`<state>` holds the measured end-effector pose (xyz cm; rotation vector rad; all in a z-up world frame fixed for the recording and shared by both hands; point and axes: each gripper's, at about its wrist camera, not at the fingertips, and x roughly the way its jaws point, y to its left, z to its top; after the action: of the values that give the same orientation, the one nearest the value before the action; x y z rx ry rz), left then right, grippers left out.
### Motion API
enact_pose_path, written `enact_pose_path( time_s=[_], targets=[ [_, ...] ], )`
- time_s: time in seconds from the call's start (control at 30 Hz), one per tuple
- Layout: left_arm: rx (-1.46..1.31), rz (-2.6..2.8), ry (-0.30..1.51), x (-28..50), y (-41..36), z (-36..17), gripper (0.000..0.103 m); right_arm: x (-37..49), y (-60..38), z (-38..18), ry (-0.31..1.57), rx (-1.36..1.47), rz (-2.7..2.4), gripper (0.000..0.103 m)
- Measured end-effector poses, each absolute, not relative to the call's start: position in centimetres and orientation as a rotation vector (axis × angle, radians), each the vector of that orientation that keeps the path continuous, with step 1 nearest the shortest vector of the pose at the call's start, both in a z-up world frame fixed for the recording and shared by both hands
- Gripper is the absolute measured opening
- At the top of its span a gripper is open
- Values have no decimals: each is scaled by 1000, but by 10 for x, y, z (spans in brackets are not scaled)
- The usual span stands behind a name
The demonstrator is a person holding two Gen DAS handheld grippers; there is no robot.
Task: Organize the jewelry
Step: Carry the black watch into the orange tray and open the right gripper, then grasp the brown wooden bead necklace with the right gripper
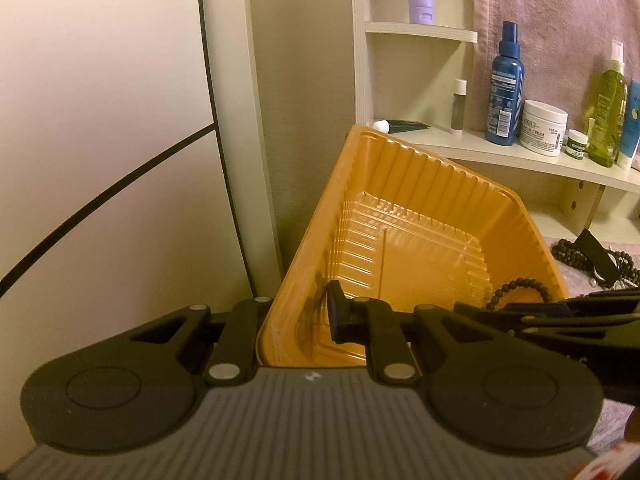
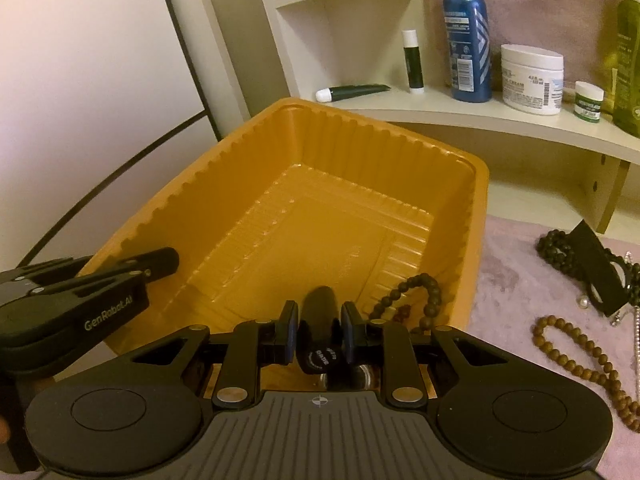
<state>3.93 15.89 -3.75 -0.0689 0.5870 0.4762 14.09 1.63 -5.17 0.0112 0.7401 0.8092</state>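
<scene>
Left hand-held gripper [image 1: 296, 320], matte black linkage arms, silver rivets, ribbed grey body, round black side discs, right hand-held gripper [image 2: 319, 332] alike, "GenRobot.AI" lettering on one arm

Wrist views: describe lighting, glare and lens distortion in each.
Left wrist view: warm yellowish light, upright black line bowed by the fisheye, dark corner top right. Right wrist view: soft sheen on the orange tray floor, dark top corners.

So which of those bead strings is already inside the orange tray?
The dark beaded bracelet against the orange tray's near right wall. The black bead strand and the light brown beads lie outside on the pink cloth.
</scene>
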Motion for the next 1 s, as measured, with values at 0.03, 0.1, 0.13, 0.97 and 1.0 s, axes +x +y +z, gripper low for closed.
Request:
enact_pose_path(
  time_s=[0.03, 0.1, 0.13, 0.97, 1.0],
  targets=[
    [-70, 477, 588, 40, 159, -37, 15, 141, 15, -51, 737, 12, 814, 32],
    [-73, 477, 590, 40, 159, -37, 15, 139, 14, -48, 725, 18, 818, 40],
    [-73, 478, 590, 40, 159, -37, 15, 138, 12, -46, 718, 23, 822, 43],
    [-59, 485, 597, 43, 158, -37, 16, 150, -151, -53, 786, 184, 517, 55],
    [-58, 486, 597, 43, 158, -37, 16, 151, -158, -54, 787, 182, 502, 55]
  ],
)
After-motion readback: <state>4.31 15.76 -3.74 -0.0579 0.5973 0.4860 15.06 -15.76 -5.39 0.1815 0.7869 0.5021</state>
